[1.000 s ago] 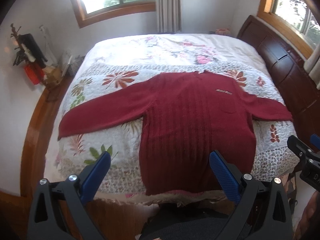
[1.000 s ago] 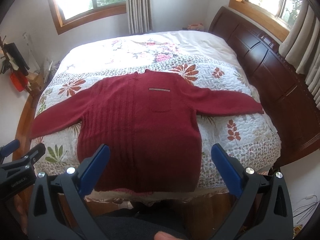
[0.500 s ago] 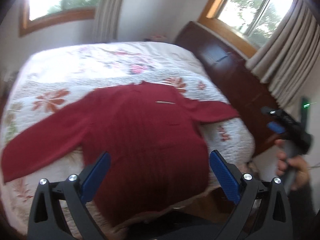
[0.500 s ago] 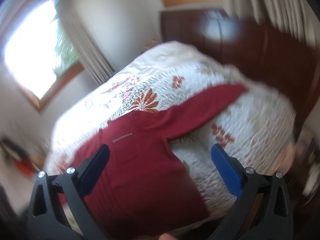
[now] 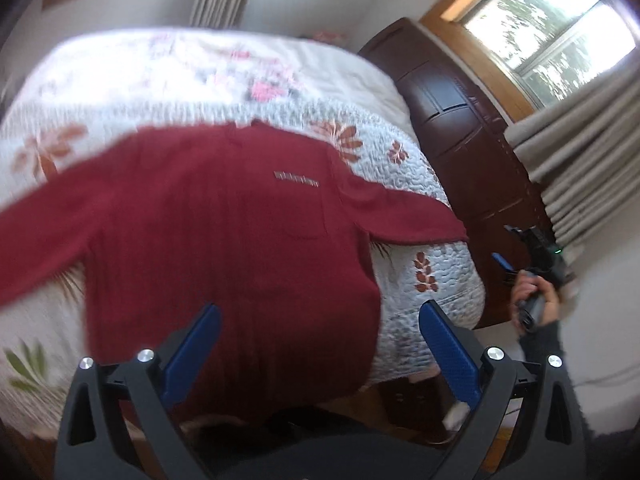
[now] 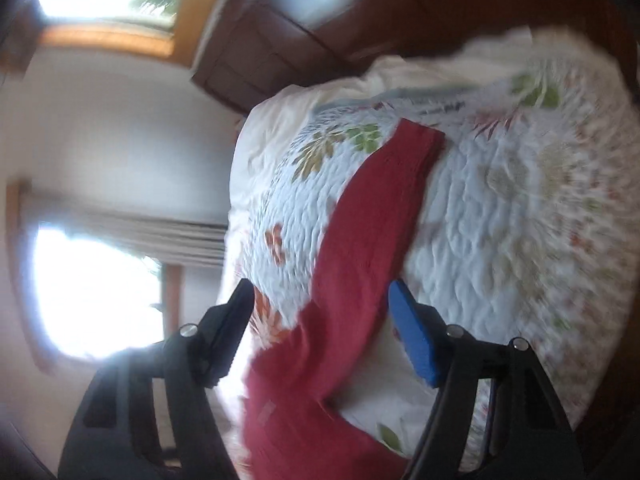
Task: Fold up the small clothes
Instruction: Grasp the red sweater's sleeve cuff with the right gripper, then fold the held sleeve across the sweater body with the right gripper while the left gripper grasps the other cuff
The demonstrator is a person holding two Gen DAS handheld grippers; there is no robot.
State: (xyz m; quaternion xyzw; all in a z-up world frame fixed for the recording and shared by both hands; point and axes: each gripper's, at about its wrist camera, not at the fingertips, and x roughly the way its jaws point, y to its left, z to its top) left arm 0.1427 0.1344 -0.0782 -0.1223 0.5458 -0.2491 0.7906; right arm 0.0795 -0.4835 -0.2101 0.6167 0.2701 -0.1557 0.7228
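The left gripper is held above the near edge of the bed, its two blue-padded fingers spread wide with nothing between them. Just ahead of it and below lies the red sweater, flat and front side up on the quilt, its hem nearest the gripper and hanging slightly over the bed edge, the collar at the far end. One sleeve stretches out to the gripper's right toward the dark wooden headboard; the other runs off to its left.

The right gripper, seen from the left wrist view off to the right beside the bed in a person's hand, is rolled onto its side. Its jaws stand apart, not touching cloth, with the outstretched sleeve running forward between and beyond them across the quilt; the cuff is at the far end.

The quilt is white with printed leaves and flowers in orange, pink and green. Beyond the bed are white walls, wood-framed windows bright with daylight, and pale pleated curtains.

A small grey strip of lettering sits on the sweater's chest above a pocket; it is too blurred to read.
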